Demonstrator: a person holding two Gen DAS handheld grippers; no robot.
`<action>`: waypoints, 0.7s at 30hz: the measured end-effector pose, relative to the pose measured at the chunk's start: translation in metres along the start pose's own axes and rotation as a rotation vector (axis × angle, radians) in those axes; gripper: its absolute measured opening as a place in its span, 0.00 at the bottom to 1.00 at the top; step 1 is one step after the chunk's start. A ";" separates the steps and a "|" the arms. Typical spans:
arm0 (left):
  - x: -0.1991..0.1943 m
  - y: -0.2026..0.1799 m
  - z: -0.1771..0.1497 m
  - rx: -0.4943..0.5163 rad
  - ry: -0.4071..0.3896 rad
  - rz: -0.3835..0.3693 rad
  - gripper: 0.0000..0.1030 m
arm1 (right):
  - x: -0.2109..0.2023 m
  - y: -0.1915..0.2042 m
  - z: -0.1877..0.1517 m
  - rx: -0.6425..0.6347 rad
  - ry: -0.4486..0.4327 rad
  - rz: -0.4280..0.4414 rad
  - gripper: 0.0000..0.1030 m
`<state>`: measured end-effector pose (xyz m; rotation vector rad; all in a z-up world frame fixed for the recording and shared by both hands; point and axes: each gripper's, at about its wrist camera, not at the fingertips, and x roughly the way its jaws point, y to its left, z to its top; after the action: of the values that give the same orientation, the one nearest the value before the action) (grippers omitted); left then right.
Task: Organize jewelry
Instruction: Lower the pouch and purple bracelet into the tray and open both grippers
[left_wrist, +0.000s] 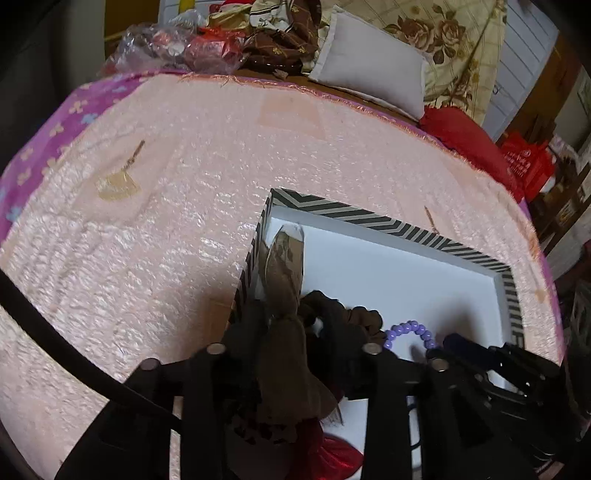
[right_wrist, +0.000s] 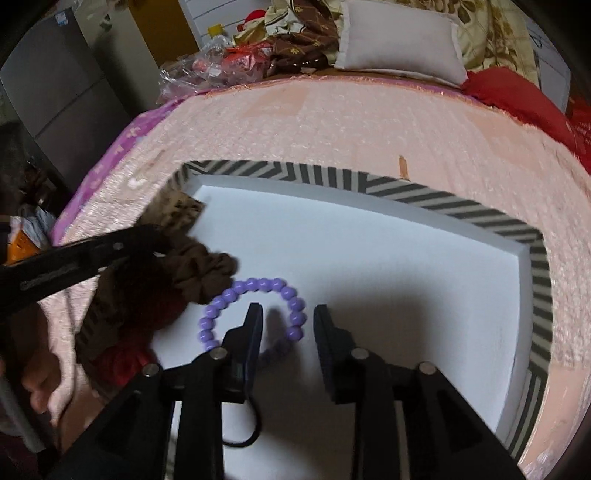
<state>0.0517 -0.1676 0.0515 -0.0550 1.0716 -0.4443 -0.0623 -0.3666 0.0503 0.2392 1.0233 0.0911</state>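
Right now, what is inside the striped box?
Inside the striped box: a purple bead bracelet, a brown scrunchie, a black hair tie and red fabric. The left gripper and brown cloth hide the near-left corner.

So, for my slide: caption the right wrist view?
Open right gripper over purple bead bracelet in striped-rim tray; left gripper at brown scrunchie.

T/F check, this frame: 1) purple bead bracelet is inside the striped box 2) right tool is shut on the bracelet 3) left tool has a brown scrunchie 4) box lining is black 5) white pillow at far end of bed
1) True: the purple bead bracelet lies on the floor of the striped box.
2) False: the right tool is open, fingers straddling one side of the bracelet.
3) True: the left tool is shut on the brown scrunchie.
4) False: the lining is white.
5) True: white pillow.
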 end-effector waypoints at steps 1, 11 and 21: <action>-0.002 0.001 -0.001 -0.005 -0.001 -0.006 0.21 | -0.006 0.002 -0.002 -0.006 -0.012 0.001 0.29; -0.062 -0.008 -0.048 0.126 -0.112 0.178 0.24 | -0.051 0.025 -0.032 -0.033 -0.091 0.002 0.44; -0.106 -0.017 -0.106 0.135 -0.171 0.223 0.24 | -0.086 0.048 -0.078 -0.054 -0.111 0.000 0.45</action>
<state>-0.0869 -0.1253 0.0931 0.1428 0.8666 -0.3028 -0.1714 -0.3235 0.0946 0.1931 0.9098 0.1037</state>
